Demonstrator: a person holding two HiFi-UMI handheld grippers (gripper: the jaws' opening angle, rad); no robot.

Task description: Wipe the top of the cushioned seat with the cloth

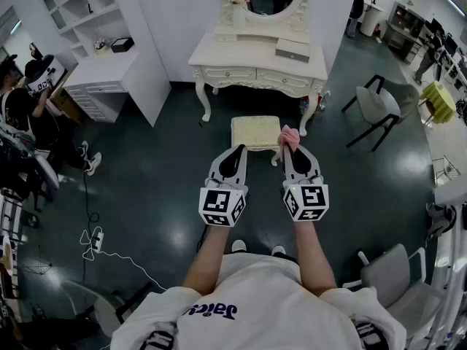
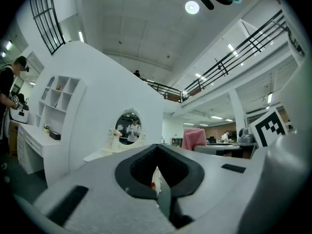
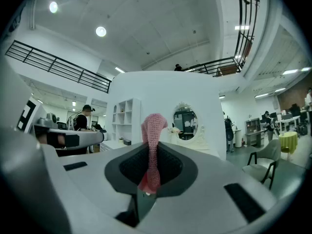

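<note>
The cloth (image 1: 290, 137) is pink and knitted, bunched into a narrow upright wad. In the right gripper view it (image 3: 153, 140) rises from between the jaws and stands above their tips. In the head view it shows at the right near corner of the cushioned seat (image 1: 255, 132), a square cream stool with a patterned top. The seat stands on the dark floor (image 1: 160, 188) just in front of the white dressing table (image 1: 255, 60). Whether the cloth touches the seat cannot be told.

Both forearms reach straight ahead from the body, side by side, bare below white sleeves. The 2 grippers are level with each other, and their tips point toward the seat's near edge.

The right gripper (image 1: 291, 150) is clamped on the cloth, its jaws (image 3: 152, 152) pressed against the wad's lower part. The left gripper (image 1: 235, 153) carries nothing. In its own view (image 2: 157, 165) the jaws meet at the tips with only a thin slit below them.

A white shelf unit (image 1: 109, 71) stands at the left, and a grey chair (image 1: 383, 108) at the right.
</note>
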